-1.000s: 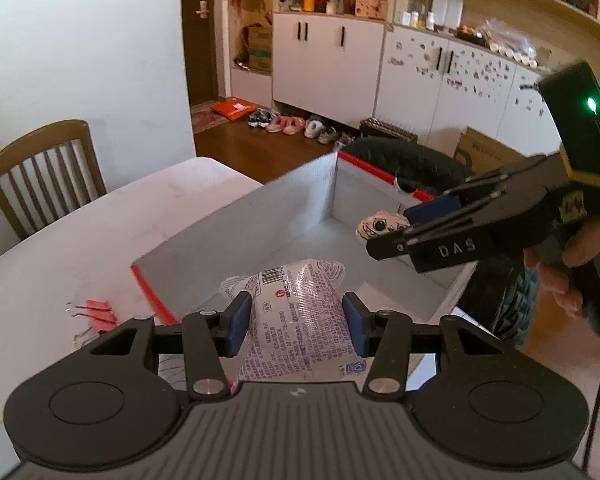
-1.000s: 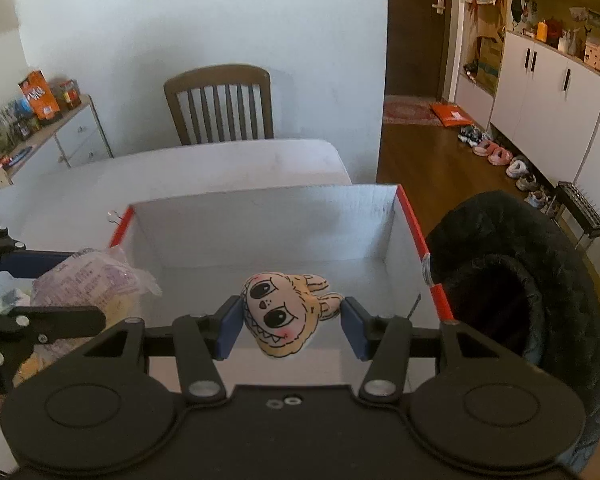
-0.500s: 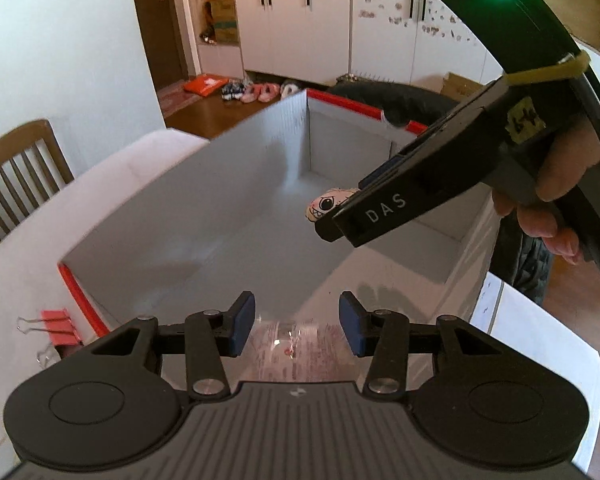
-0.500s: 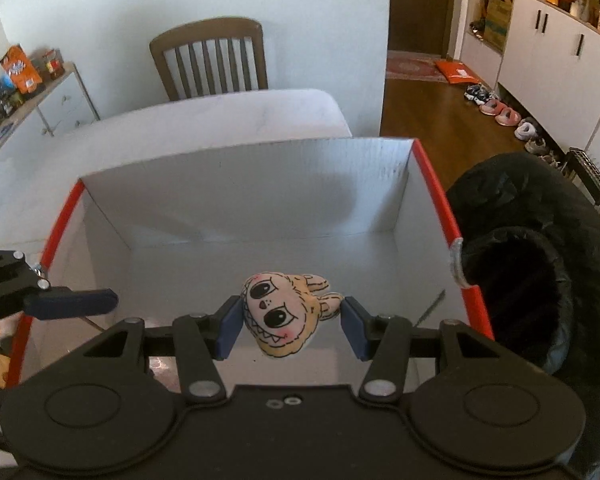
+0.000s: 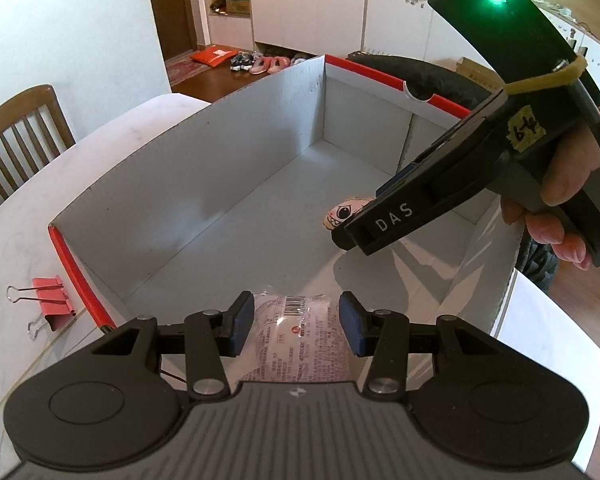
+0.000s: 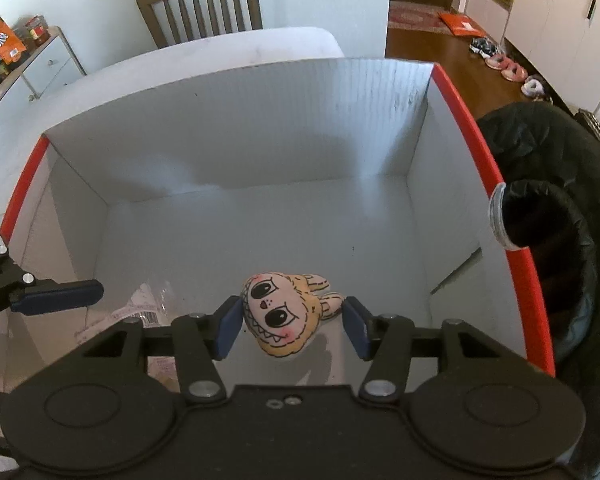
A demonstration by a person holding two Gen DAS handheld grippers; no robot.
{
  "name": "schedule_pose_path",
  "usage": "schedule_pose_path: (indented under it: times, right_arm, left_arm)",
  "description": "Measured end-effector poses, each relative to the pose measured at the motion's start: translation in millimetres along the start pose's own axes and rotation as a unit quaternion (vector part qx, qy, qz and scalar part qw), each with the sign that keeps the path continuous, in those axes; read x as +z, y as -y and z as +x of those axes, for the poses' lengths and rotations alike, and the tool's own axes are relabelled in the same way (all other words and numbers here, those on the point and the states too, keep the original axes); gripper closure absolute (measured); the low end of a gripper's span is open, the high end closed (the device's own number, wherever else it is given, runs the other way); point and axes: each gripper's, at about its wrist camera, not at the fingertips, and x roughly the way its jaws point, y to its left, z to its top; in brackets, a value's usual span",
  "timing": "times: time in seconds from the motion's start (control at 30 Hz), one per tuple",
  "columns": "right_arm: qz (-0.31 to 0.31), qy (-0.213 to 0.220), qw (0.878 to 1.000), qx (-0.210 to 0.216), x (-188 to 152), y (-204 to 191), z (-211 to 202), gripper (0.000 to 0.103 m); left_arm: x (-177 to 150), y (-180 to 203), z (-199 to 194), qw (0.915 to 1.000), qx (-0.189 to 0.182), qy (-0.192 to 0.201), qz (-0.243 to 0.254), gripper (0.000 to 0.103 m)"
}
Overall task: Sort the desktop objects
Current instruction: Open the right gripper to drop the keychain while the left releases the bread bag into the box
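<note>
A red metal binder clip point(image 5: 48, 300) lies on the table just left of the white red-rimmed cardboard box point(image 5: 236, 136). Inside the box, the left gripper point(image 5: 296, 322) hangs spread above the clear printed snack bag point(image 5: 296, 340). The right gripper point(image 6: 292, 326), tilted downward, stands parted around the loose cream cartoon-face plush toy point(image 6: 280, 312)

Both wrist views look steeply down, close above the box point(image 5: 260, 128), sharing its floor.
</note>
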Motion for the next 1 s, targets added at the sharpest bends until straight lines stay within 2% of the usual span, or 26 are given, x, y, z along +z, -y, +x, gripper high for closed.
schedule_pose_path:
  times: [0.07, 0.17, 0.3, 0.47, 0.8, 0.9, 1.0]
  right_arm:
    - [0.000, -0.002, 1.000, 0.000, 0.0, -0.2, 0.8, 0.047]
    - [0.005, 0.002, 1.000, 0.002, 1.1, 1.0, -1.3, 0.040]
    - [0.008, 0.012, 1.000, 0.006, 5.6, 5.2, -5.1, 0.037]
    - [0.010, 0.023, 1.000, 0.011, 4.5, 5.8, -14.4, 0.031]
    - [0.001, 0.065, 0.998, 0.025, -1.1, 1.1, -46.3, 0.025]
    - [-0.008, 0.079, 0.996, 0.030, -3.2, -2.5, -57.6, 0.020]
    - [-0.015, 0.092, 0.995, 0.038, -4.4, -7.8, -66.9, 0.019]
  left_arm:
    - [-0.2, 0.3, -1.0, 1.0000, 0.003, 0.002, -0.001, 0.057]
    - [-0.4, 0.1, -4.9, 0.9999, 0.002, 0.007, -0.008, 0.057]
    - [0.0, -0.7, -10.1, 0.9997, 0.001, 0.017, -0.020, 0.049]
    - [-0.6, -2.0, -21.8, 0.9988, 0.001, 0.032, -0.036, 0.047]
    - [-4.4, -8.0, -53.3, 0.9952, 0.005, 0.067, -0.071, 0.047]
    - [-6.9, -10.1, -64.8, 0.9935, 0.004, 0.078, -0.083, 0.047]
    - [-11.5, -10.0, -75.0, 0.9925, 0.007, 0.088, -0.085, 0.042]
